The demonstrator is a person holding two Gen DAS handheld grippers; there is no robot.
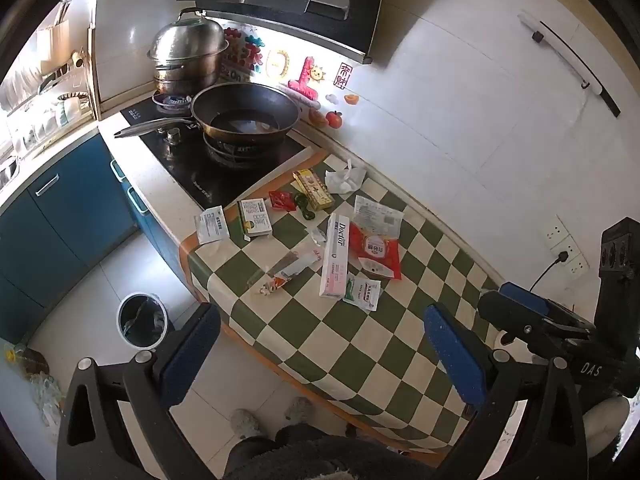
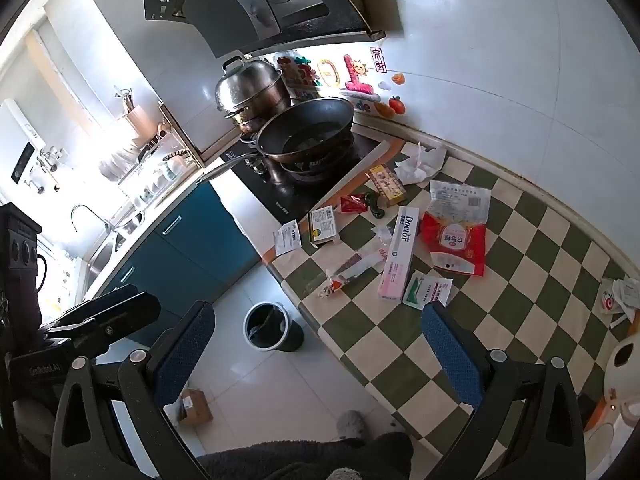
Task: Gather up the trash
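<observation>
Several bits of trash, among them a pink Doctor box (image 1: pixel 336 255) and a red packet (image 1: pixel 376 252), lie scattered on the checkered tablecloth (image 1: pixel 360 344). Down on the floor stands the bin (image 1: pixel 142 320). Left gripper (image 1: pixel 320 354) and right gripper (image 2: pixel 318 354) hover above, jaws wide apart, holding nothing.

My left wrist camera looks down from high above the checkered table (image 1: pixel 360 344), well apart from it, with the stove (image 1: pixel 224 160) in the upper middle. My right wrist camera looks down alike. Both views share the table, the stove and the bin (image 2: pixel 268 326).
</observation>
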